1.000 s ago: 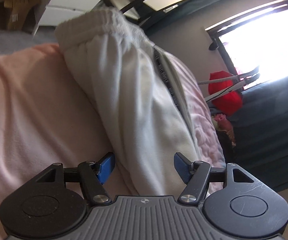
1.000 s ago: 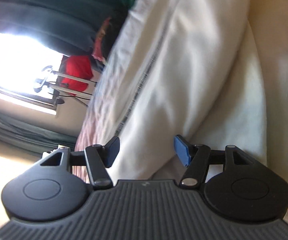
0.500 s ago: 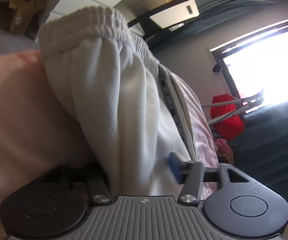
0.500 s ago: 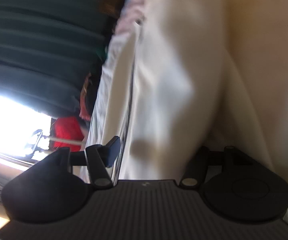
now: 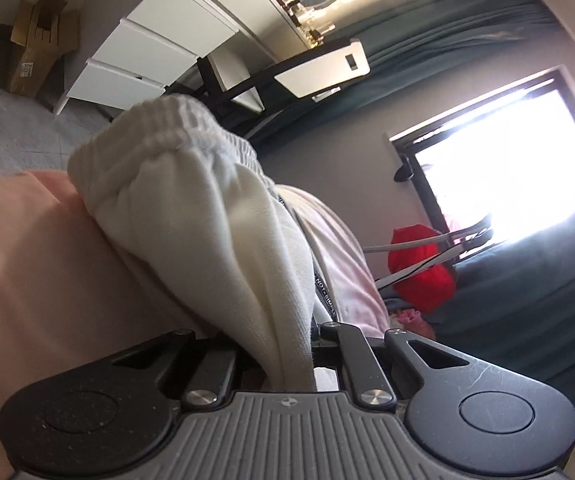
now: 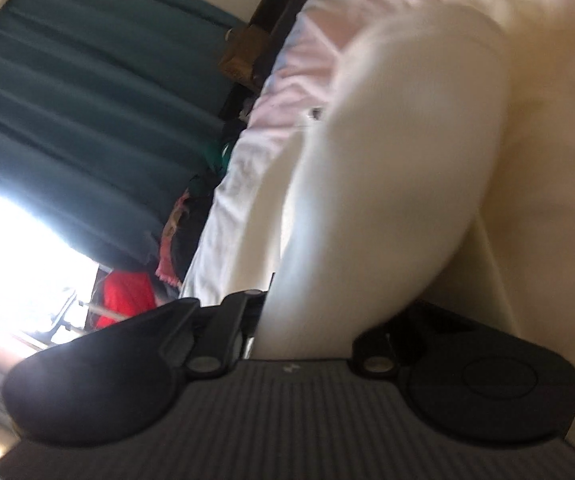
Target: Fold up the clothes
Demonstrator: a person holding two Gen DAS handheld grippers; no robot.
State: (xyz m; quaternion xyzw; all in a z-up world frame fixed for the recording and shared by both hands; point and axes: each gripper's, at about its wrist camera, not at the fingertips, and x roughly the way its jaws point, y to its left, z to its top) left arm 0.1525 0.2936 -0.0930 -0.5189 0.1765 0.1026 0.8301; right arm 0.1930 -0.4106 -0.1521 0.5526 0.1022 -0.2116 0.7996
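White sweatpants (image 5: 215,216) with an elastic waistband and a black lettered side stripe lie on a pink bed cover (image 5: 27,272). My left gripper (image 5: 283,344) is shut on a bunch of the white fabric below the waistband; the fingertips are hidden by cloth. In the right wrist view, blurred, the same white sweatpants (image 6: 387,184) fill the middle, and my right gripper (image 6: 307,332) is shut on their fabric, with the fingertips hidden.
A pale pink quilt (image 5: 347,276) lies beyond the pants. A white drawer unit (image 5: 143,60), a cardboard box (image 5: 35,48), a bright window (image 5: 507,160), teal curtains (image 6: 87,100) and a red object (image 5: 423,268) stand around the bed.
Both grippers were open around the white fabric a second ago. Both have closed on it and lifted, so the cloth now bunches up from the jaws.
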